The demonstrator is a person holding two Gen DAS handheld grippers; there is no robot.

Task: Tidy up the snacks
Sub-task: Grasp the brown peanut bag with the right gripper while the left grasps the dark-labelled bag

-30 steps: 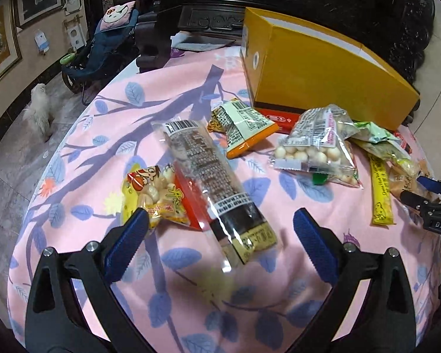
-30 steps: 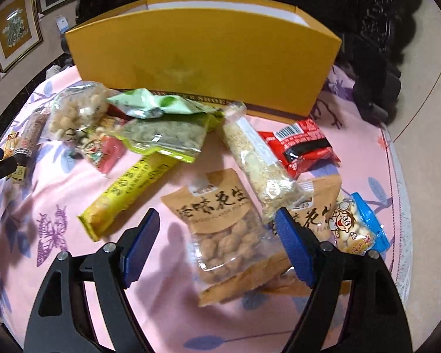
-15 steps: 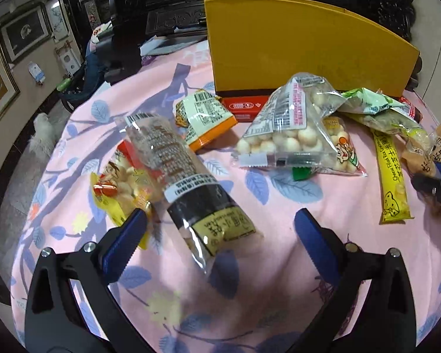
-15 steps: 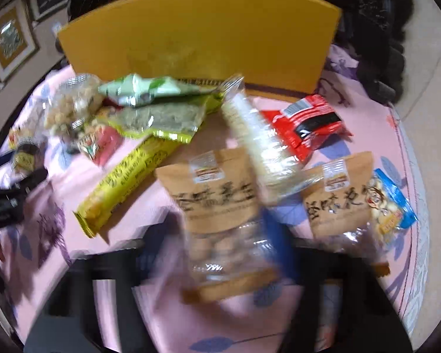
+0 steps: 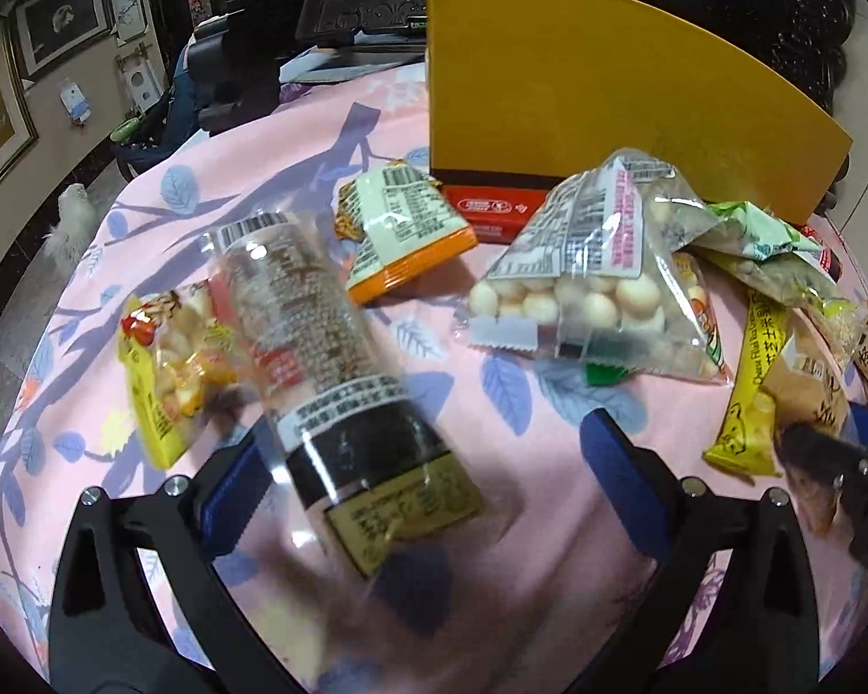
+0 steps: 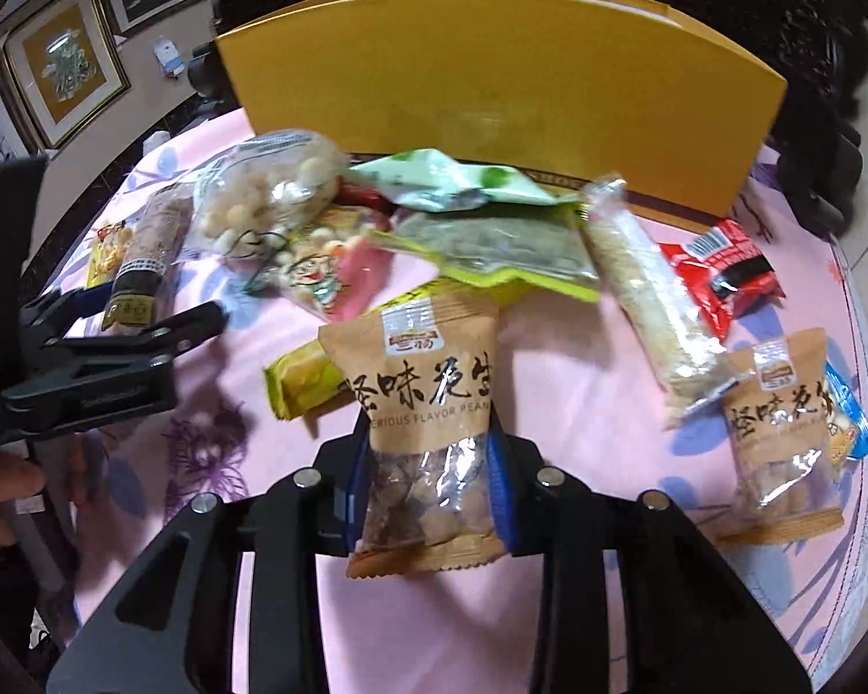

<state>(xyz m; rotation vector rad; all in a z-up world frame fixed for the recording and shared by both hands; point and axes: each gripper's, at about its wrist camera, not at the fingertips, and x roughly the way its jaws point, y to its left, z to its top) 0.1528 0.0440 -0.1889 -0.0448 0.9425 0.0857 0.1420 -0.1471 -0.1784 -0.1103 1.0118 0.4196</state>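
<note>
Snack packs lie scattered on a pink leaf-print tablecloth [image 5: 295, 185] in front of a yellow box [image 5: 578, 92]. My right gripper [image 6: 428, 480] is shut on a brown peanut pack [image 6: 428, 405] and holds it upright above the cloth. My left gripper [image 5: 422, 474] is open, its jaws on either side of the lower end of a long clear-and-black snack pack [image 5: 341, 370] that lies on the cloth. It also shows in the right wrist view [image 6: 144, 318] at the left. A clear bag of round white snacks [image 5: 596, 277] lies right of it.
An orange-and-white pack [image 5: 405, 231], a red pack [image 5: 492, 208] and a yellow pack [image 5: 168, 370] lie near the long pack. A second brown peanut pack [image 6: 781, 434], a red pack [image 6: 729, 272], a long rice bar [image 6: 642, 283], green packs [image 6: 492, 231] and a yellow stick [image 6: 312, 370] lie further right.
My right gripper has shut on the brown peanut pack and lifted it. My left gripper has moved forward, so that the long clear pack's end is now between its open jaws.
</note>
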